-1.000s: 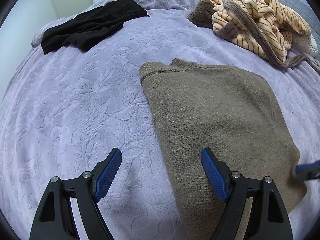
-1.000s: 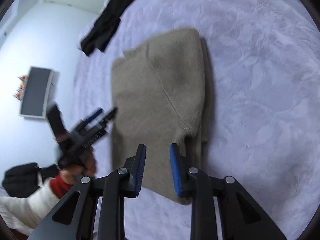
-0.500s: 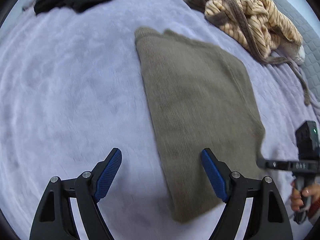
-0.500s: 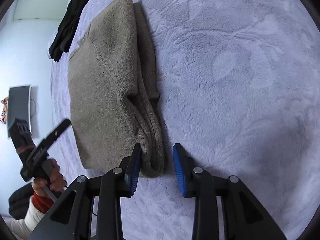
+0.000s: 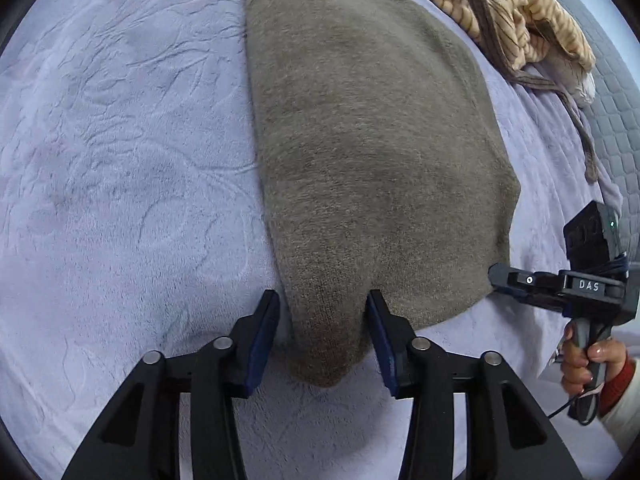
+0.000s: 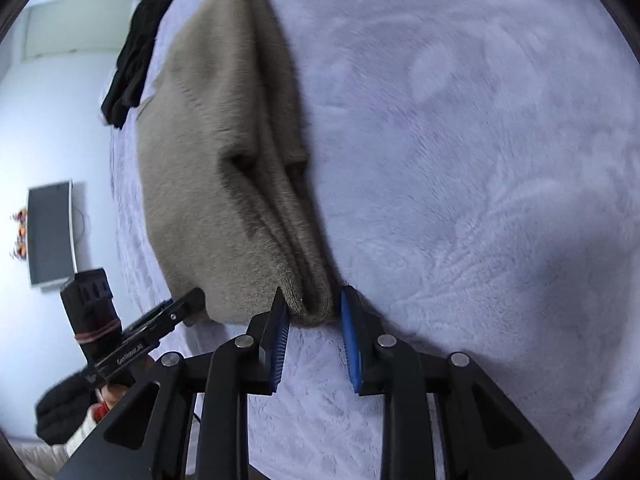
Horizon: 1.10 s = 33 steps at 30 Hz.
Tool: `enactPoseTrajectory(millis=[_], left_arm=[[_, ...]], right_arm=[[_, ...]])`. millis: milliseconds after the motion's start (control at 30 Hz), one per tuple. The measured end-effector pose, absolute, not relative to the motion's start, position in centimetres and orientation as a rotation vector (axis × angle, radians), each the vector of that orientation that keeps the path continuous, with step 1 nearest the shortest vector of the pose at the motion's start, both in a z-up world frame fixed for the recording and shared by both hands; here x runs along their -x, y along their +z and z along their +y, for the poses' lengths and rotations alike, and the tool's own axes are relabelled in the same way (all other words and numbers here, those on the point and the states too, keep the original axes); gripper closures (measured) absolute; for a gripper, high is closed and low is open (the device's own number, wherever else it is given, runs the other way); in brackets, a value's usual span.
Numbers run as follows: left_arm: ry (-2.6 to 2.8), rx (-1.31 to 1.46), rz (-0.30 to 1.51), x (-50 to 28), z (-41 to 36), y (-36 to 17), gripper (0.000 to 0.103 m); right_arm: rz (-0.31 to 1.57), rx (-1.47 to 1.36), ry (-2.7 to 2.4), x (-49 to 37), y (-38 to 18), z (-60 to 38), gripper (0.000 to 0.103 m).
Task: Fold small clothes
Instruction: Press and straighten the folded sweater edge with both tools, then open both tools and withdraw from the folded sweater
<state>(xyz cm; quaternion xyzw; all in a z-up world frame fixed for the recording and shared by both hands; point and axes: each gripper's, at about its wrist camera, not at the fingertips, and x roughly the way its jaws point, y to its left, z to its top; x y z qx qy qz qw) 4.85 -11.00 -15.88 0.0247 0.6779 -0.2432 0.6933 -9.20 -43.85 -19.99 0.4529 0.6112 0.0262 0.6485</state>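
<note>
A folded olive-brown sweater (image 5: pixel 360 152) lies on the lilac bedspread (image 5: pixel 120 160). My left gripper (image 5: pixel 323 320) is open, its blue pads on either side of the sweater's near left corner, which bulges between them. My right gripper (image 6: pixel 313 316) is open, narrower, with the sweater's near right corner (image 6: pixel 308 304) of stacked folded layers between its pads. The sweater (image 6: pixel 224 168) runs away from it to the upper left. Each gripper shows in the other's view, at the sweater's edge: the right gripper (image 5: pixel 496 276) and the left gripper (image 6: pixel 192 300).
A striped cream-and-brown garment (image 5: pixel 512 12) is heaped at the far right. A black garment (image 6: pixel 136 52) lies beyond the sweater's far end. A grey quilted headboard (image 5: pixel 612 92) is at the right. A wall screen (image 6: pixel 50 232) and a white wall lie past the bed.
Both grippers have dropped down and closed in on the sweater's near corners. The left gripper's jaws have narrowed around its corner; the right gripper's have widened a little.
</note>
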Motion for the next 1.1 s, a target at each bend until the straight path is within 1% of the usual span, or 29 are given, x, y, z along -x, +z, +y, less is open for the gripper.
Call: enactPoseTrajectory(millis=[67,167,267,367,400,467,700,800,867,967,1100], left_arm=[[-0.515,-0.089,1.503,-4.8,-11.0,-15.7,0.04],[-0.501,-0.119,1.49,-4.4,-11.3,-15.6,0.04],[-0.493,-0.132,1.494,-4.3,-11.5,-15.5,0.029],[-0.482,-0.177,1.473,-3.9,-11.9,-15.2,0.028],[-0.473,-0.192,1.467,-3.9,-12.0,-15.1,0.019],[-0.438,-0.235,1.451,-3.7,-12.0,-14.8,0.006],[-0.409,-0.255,1.472,-3.7,-11.5,-15.2,0.006],[-0.397,-0.243,1.474,-3.7,-11.5,-15.3,0.006],[-0.39,-0.243,1.472,-3.7,-11.3,-15.5,0.006],[-0.381,-0.247,1.474,-3.7,-11.4,-15.7,0.006],[-0.381,-0.246,1.486,-4.0,-12.5,-16.4,0.005]], right_arm=[[1.378,-1.047,0.052,9.6,-20.0,-44.0,0.076],[1.395,-1.02,0.051,9.7,-19.6,-44.0,0.076],[1.411,-1.001,0.047,9.2,-19.4,-43.5,0.074],[1.422,-1.001,0.037,7.1,-19.7,-42.4,0.074],[1.423,-0.999,0.035,6.9,-19.7,-42.2,0.073],[1.422,-0.997,0.033,7.1,-19.6,-42.3,0.071],[1.425,-1.012,0.026,6.6,-19.8,-42.0,0.07],[1.435,-0.987,0.029,6.5,-19.3,-42.2,0.064],[1.449,-0.931,0.029,6.2,-18.5,-42.1,0.054],[1.45,-0.831,0.038,5.5,-16.9,-42.0,0.052],[1.388,-0.792,0.047,4.3,-15.0,-42.8,0.052]])
